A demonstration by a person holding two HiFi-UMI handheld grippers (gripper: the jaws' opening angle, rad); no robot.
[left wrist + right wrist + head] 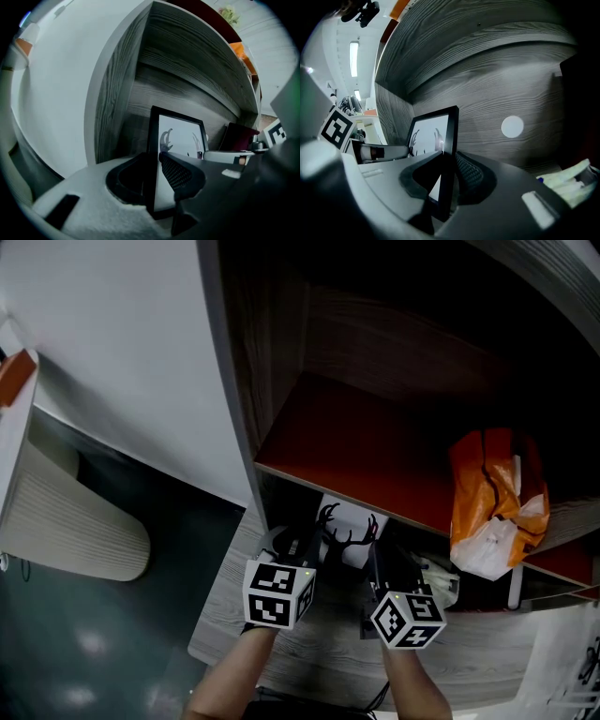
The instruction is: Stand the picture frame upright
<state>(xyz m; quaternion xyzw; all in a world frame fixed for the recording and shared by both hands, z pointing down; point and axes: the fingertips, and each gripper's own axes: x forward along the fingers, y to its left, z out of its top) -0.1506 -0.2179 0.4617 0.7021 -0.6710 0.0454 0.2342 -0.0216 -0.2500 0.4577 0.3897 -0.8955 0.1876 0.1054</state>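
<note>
Nearest me, at 6 o'clock in the head view, the left gripper [302, 549] and right gripper [380, 563] sit side by side, both aimed toward 12. Each one has a side edge of the picture frame [349, 524]. The right one's fingers [471, 174] are pinching the frame's 3 o'clock edge. The left one's fingers [180, 172] are round the 9 o'clock edge, pinching too I think, but it's dim in there.

The frame is already standing pretty much upright on the lower shelf [328, 652], antler print facing out, just in front of the back panel [511, 84]. My guess is the two-sided hold keeps it from tipping while it gets settled.

Further off, around 2 o'clock, an orange bag [492, 498] sits at the edge of the red shelf [347, 446] above.
</note>
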